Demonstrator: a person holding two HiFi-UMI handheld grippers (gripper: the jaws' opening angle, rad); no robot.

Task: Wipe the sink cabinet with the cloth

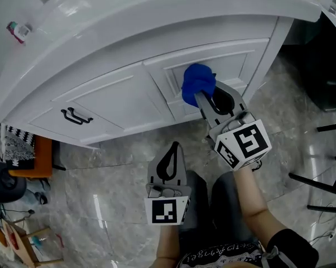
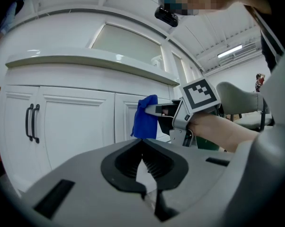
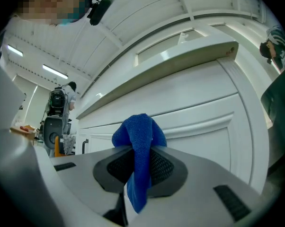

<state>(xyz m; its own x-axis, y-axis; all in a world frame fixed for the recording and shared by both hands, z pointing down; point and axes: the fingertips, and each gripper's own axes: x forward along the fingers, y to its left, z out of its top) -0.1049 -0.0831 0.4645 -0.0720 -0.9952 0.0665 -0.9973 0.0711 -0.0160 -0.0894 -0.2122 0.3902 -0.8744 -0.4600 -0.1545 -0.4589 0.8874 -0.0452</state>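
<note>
At 12 o'clock from the person: right hand-held gripper (image 1: 203,96) clamped on the blue cloth (image 1: 197,82), which is bunched at the right door panel of the sink cabinet (image 1: 118,94). Touching or just off, cannot tell. Left hand-held gripper (image 1: 173,148) sits low at 7 o'clock of the cloth, jaws together, nothing between them.

Risks:
- Only a narrow fold is pinched, so a drag over the raised moulding could tug it free.
- If the angle drops, hard jaw tips may scrape the paint instead of the wad.

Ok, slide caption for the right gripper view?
Right gripper clamps a blue terry cloth before the white panelled cabinet door.
</note>
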